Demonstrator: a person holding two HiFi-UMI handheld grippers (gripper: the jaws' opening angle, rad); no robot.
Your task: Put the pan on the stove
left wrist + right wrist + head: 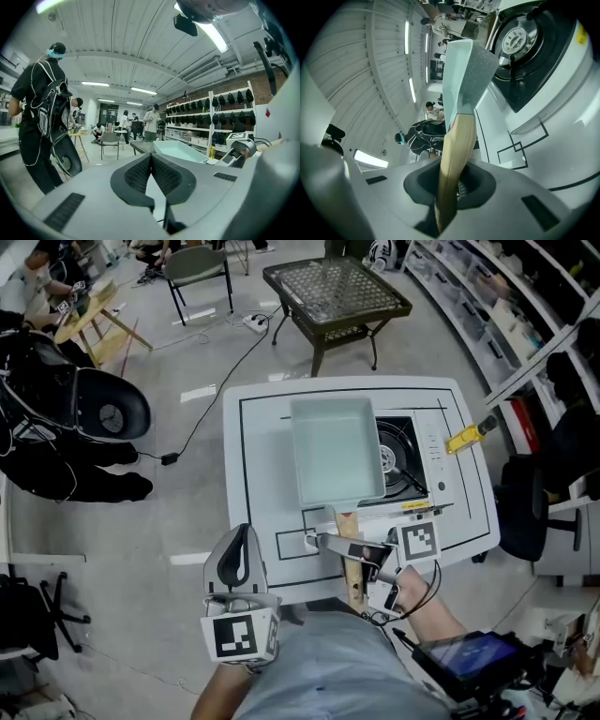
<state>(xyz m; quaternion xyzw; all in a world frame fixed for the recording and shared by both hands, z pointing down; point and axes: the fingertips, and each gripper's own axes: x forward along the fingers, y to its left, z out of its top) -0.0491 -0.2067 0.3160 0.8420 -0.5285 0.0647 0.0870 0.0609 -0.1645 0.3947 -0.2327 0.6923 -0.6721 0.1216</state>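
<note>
A pale green rectangular pan (333, 451) hangs over the white table (258, 437), its right edge overlapping the black stove (405, 460). My right gripper (349, 549) is shut on the pan's wooden handle (351, 573) near the table's front edge. In the right gripper view the handle (452, 154) runs up between the jaws to the pan (464, 70), with the stove burner (518, 37) to its right. My left gripper (239, 563) is shut and empty at the lower left, off the table. The left gripper view shows its fingertips (151, 157) meeting, and the pan (180, 151) beyond.
A yellow-handled tool (469, 435) lies at the table's right edge. Behind the table stand a wire-mesh table (333, 292) and a folding chair (197, 268). A person in black (56, 427) is at the left. Shelves (506, 306) line the right side.
</note>
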